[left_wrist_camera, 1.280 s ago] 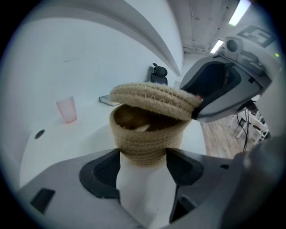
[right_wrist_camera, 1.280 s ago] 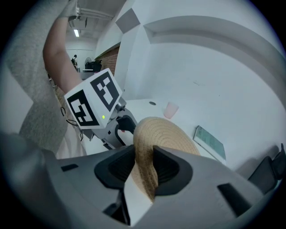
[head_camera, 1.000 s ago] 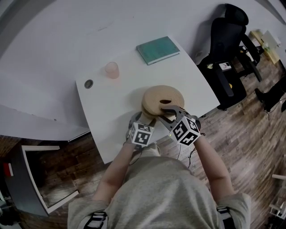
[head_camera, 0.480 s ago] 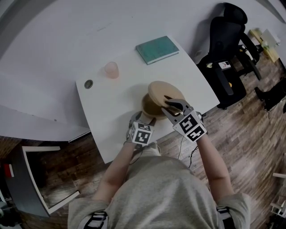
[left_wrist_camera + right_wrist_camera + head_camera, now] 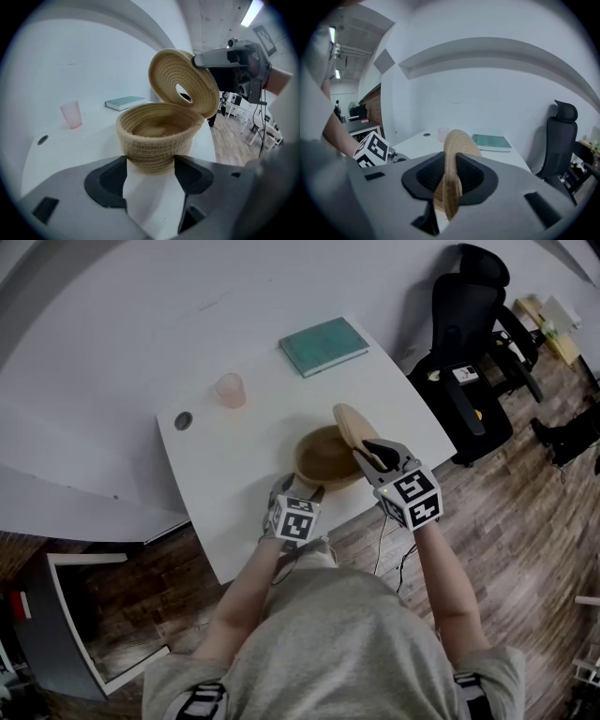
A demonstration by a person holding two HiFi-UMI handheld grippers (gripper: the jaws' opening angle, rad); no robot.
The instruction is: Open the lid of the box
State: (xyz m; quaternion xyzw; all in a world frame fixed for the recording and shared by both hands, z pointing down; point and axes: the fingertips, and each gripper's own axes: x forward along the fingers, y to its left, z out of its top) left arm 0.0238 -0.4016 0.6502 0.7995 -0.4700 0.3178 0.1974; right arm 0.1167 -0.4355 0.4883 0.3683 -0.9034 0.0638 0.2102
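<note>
No legible text or markings

Operator: grey short-sleeve tee (image 5: pixel 337 634), black shoulder straps (image 5: pixel 199 701). Both left gripper (image 5: pixel 300 489) and right gripper (image 5: pixel 370 454): grey bodies, black pads (image 5: pixel 105 180), white cubes (image 5: pixel 295 519) with black square markers.

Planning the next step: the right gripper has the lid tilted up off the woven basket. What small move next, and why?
Probably swing the woven lid right, clear of the rim, and lower it onto bare table. The right gripper, jaws closing, pinches the lid on edge over the open woven basket, whose base the left gripper clamps.
</note>
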